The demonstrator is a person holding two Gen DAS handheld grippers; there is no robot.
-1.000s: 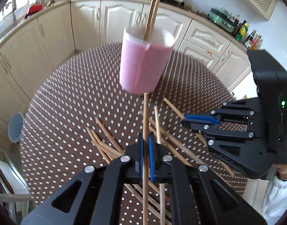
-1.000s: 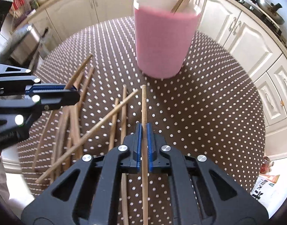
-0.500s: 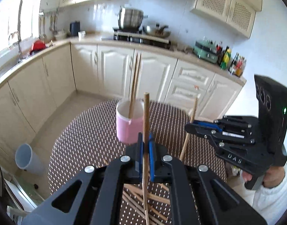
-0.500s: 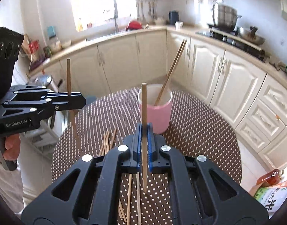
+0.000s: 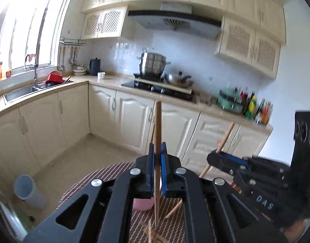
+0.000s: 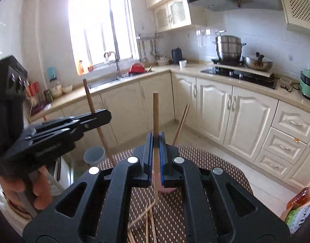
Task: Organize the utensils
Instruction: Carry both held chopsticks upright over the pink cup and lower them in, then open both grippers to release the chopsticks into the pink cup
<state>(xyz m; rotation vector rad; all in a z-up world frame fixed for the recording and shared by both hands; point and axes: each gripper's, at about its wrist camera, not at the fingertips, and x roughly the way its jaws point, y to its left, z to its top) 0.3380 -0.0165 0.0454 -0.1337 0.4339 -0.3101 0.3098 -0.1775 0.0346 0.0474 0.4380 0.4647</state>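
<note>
My left gripper (image 5: 157,154) is shut on a wooden chopstick (image 5: 158,121) held upright above the table. My right gripper (image 6: 155,143) is shut on another upright chopstick (image 6: 155,113). Each gripper shows in the other's view, the right gripper (image 5: 215,158) at right with its chopstick (image 5: 225,135), the left gripper (image 6: 102,117) at left with its chopstick (image 6: 90,101). The pink cup (image 5: 142,204) stands below, mostly hidden behind the fingers; it also peeks out in the right wrist view (image 6: 168,189). Chopsticks in the cup (image 6: 181,121) stick up. Loose chopsticks (image 6: 147,218) lie on the dotted brown table (image 6: 225,170).
Cream kitchen cabinets (image 5: 122,119) run around behind the table. A grey bin (image 5: 27,190) stands on the floor at left. A stove with pots (image 5: 153,66) and a sink (image 5: 19,93) are on the counter. A bottle and a box (image 6: 300,202) are on the floor at right.
Both grippers have lifted and tilted up from the table, each carrying its chopstick from lying flat to upright. The cup has dropped low in both views.
</note>
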